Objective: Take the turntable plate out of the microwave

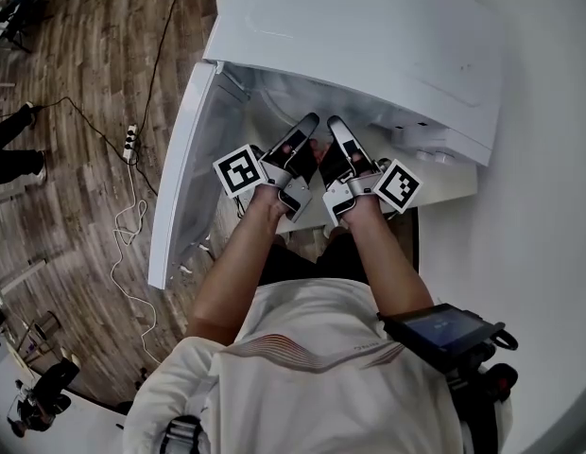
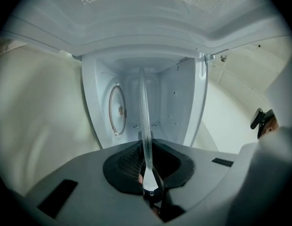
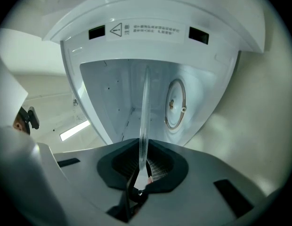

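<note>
While reaching level and side by side into the open microwave (image 1: pixel 369 36), pinching the near rim of the turntable plate (image 2: pixel 143 121) with the left gripper (image 2: pixel 149 175) and the right gripper (image 3: pixel 139 175) alike, jaws drawn narrow onto the thin glass; showing the plate edge-on in both gripper views, running straight ahead from the pads into the cavity; carrying it partway up the cavity, apart from the roller ring (image 2: pixel 117 109) lying on the floor, off to the outer side of each view; pointing, probably, to hands rolled onto their sides and a plate lying flat; calling next for a straight pull back toward the body, along the plate's own plane, out past the swung-out door (image 1: pixel 180 187); sharing the grip evenly, with neither hand nearer than the other; risking, if tilting, a knock against the frame of the opening.
</note>
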A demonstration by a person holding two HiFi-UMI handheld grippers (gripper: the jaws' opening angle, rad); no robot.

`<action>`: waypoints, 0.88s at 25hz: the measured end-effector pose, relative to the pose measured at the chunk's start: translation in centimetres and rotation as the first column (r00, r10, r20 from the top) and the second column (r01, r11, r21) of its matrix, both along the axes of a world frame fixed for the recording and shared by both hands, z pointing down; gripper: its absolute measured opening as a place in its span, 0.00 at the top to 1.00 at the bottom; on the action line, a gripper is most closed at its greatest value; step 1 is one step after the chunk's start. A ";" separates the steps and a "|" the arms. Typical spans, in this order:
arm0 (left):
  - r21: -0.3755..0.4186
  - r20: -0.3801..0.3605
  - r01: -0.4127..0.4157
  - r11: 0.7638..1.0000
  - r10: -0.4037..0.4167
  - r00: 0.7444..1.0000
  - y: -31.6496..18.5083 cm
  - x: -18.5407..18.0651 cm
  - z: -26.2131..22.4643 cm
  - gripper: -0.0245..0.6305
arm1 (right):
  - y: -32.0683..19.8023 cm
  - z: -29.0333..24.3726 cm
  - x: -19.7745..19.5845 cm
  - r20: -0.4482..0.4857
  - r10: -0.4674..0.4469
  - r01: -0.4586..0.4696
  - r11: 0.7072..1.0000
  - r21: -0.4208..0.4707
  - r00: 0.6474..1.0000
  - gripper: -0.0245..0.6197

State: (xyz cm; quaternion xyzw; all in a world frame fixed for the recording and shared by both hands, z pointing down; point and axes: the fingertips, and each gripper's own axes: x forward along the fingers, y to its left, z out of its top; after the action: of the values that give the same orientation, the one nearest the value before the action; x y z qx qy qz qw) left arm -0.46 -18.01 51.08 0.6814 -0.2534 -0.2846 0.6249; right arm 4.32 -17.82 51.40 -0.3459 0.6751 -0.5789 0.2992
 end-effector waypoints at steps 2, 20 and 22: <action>-0.008 -0.002 0.007 1.000 -0.007 1.000 0.2 -0.1 0.1 0.89 | 0.1 0.0 -0.1 0.001 -0.002 0.002 1.000 0.000 1.000 0.91; 0.005 0.009 -0.084 0.996 0.084 0.996 1.7 0.5 -2.0 0.89 | 2.1 -1.8 0.5 0.003 0.049 -0.049 0.999 0.000 0.999 0.91; 0.004 0.006 -0.084 0.996 0.084 0.996 1.8 0.6 -1.9 0.89 | 2.2 -1.6 0.6 0.000 0.050 -0.050 0.999 -0.004 0.999 0.91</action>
State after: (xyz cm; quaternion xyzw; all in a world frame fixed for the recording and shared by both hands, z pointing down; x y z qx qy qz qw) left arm 0.14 -16.24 49.19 0.6936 -0.2258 -0.2564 0.6341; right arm 4.87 -15.66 49.78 -0.3631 0.6651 -0.5725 0.3132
